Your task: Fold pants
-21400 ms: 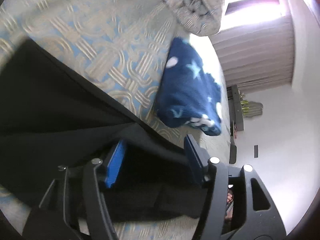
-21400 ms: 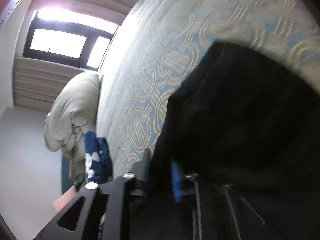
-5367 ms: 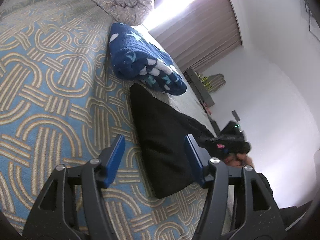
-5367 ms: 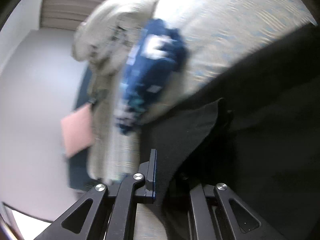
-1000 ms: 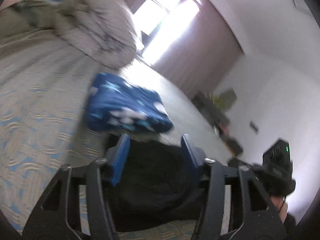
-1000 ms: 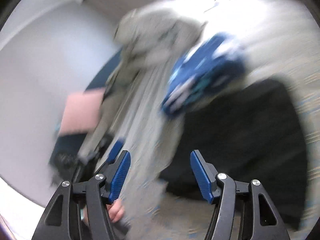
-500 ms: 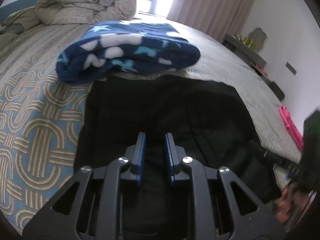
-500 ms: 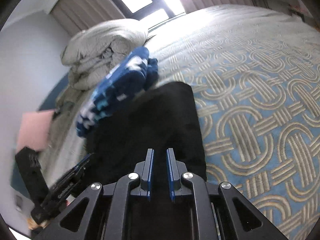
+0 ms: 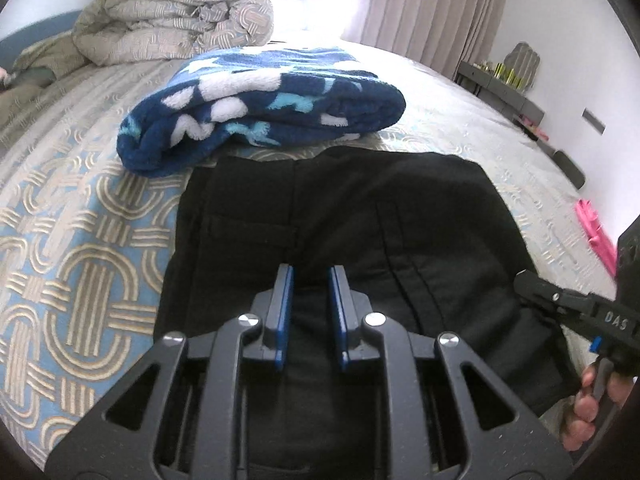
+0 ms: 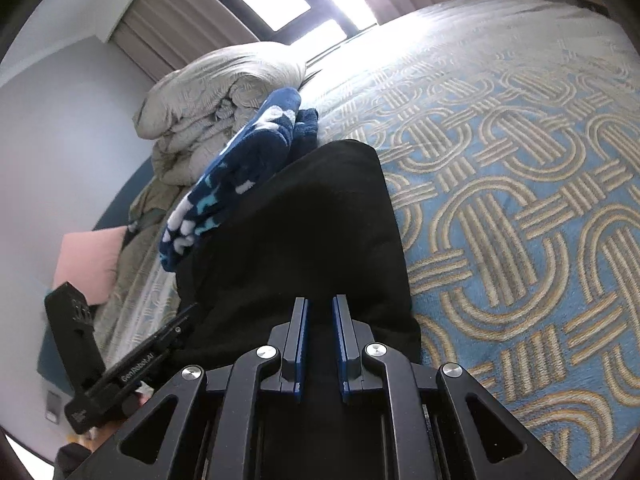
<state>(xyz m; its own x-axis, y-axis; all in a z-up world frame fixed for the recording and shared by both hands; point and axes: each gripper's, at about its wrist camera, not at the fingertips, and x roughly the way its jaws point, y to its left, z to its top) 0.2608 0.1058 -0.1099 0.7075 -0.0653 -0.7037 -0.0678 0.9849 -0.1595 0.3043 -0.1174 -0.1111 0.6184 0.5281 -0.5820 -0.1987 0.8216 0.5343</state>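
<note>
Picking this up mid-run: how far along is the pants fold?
Mostly done: the black pants lie as a compact folded block on the bedspread. In hand: the left hand-held gripper and right hand-held gripper pinch its near edge. Left: probably one last fold.

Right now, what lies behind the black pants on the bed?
A folded blue star-patterned blanket lies just behind the black pants, with a bundled beige duvet farther back. Whether the pants' far edge touches the blanket is unclear.

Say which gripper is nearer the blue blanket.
Left. Left gripper faces the blue blanket straight across the black pants; right gripper sits further along their near edge. Both just closed fingers on them.
</note>
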